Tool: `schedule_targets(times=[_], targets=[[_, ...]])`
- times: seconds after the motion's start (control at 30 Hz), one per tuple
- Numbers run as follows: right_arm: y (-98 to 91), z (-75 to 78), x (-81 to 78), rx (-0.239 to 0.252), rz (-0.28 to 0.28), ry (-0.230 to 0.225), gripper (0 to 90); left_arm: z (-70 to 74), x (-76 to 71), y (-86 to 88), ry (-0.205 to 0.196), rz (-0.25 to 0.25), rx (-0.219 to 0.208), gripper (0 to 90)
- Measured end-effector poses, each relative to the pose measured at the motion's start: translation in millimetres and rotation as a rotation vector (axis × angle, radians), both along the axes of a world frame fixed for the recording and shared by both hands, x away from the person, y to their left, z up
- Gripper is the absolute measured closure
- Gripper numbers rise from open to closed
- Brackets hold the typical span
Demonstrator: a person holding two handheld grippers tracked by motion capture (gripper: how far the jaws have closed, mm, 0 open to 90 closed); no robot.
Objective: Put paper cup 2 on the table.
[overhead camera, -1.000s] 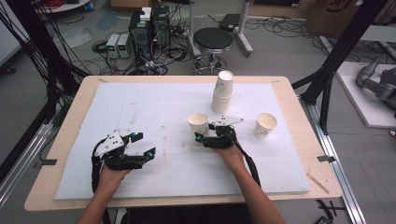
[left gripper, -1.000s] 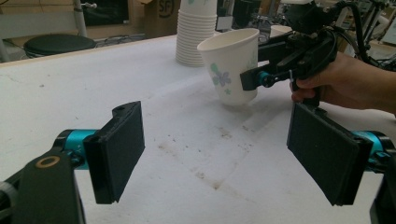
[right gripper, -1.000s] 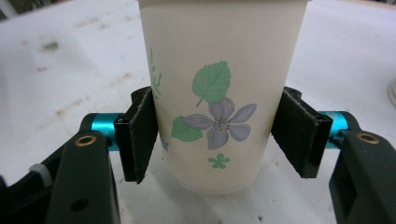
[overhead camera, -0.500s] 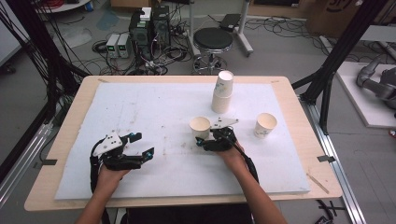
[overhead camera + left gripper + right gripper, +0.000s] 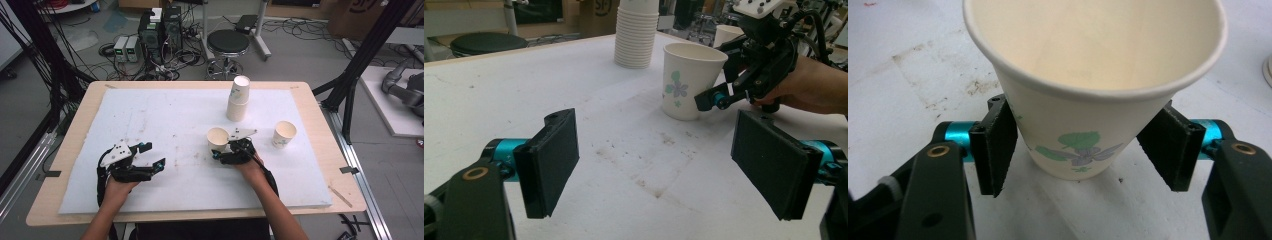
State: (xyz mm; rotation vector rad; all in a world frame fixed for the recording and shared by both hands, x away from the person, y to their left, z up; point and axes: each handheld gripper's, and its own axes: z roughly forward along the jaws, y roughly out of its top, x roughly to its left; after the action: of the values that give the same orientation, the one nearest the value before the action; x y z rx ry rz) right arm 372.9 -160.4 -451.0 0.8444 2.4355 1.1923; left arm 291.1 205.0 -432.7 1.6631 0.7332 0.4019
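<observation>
white foam board [image 5: 165, 115] covers the table; the right gripper [image 5: 1083, 145] brackets a standing paper cup [image 5: 1093, 75], jaws just eased open (pads barely off it), likely releasing; left gripper [image 5: 659, 170] waits wide, empty.

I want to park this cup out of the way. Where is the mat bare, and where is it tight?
Bare: the mat left of the cup stack, and the strip between left gripper and right gripper. Tight: around the flowered cup, between the stack and the far-right cup.
</observation>
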Motion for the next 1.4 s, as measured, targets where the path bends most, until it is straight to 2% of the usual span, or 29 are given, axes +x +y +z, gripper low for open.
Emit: schedule_targets(times=[0.07, 0.13, 0.27, 0.6, 0.93, 1.03, 1.4], targets=[[-0.8, 0.2, -0.2, 0.008, -0.007, 0.004, 29.7, 0.0, 0.0, -0.1, 0.002, -0.001, 0.0, 19.1], [-2.9, 0.7, -0.2, 0.026, -0.032, 0.008, 20.4, -0.2, 0.0, 0.0, 0.003, 0.0, 0.001, 19.1], [-12.4, 5.7, -4.4, 0.047, -0.023, 0.006, 20.4, -0.2, 0.6, 1.4, 0.009, 0.007, -0.008, 18.8], [-49.1, 25.7, -28.6, 0.103, -0.001, -0.04, 20.4, -0.3, 3.4, 4.1, 0.01, 0.045, -0.037, 16.1], [-94.8, 36.9, -60.2, 0.173, -0.065, -0.112, 20.4, 0.6, 5.0, 4.1, -0.004, 0.055, -0.049, 16.5], [-105.4, 40.0, -68.6, 0.178, -0.074, -0.14, 20.4, 1.3, 4.9, 4.5, -0.012, 0.053, -0.052, 16.5], [-127.3, 46.1, -93.3, 0.201, -0.126, -0.194, 20.4, 7.6, -2.5, 5.2, -0.051, 0.043, -0.066, 16.5]])
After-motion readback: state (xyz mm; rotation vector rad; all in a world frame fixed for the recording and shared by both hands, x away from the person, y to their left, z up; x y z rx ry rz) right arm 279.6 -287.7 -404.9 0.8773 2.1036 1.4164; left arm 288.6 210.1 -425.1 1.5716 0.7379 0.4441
